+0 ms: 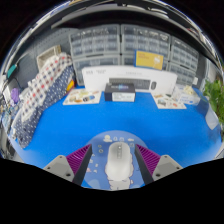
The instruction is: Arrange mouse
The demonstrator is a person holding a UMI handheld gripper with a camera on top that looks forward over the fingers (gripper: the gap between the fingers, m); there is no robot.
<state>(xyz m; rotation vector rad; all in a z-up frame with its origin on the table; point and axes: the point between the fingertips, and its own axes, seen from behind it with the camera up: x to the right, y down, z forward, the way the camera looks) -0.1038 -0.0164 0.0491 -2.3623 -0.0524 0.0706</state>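
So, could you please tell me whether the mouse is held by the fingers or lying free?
Held: the white mouse sits between the fingers, both purple pads against its sides, above the blue table.

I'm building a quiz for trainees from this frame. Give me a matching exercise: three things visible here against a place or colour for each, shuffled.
Things:
1. mouse
2. table
3. plant

Descriptions:
A. blue surface
B. green, at the table's far right
C. white, between the gripper fingers

Pairs: 1-C, 2-A, 3-B
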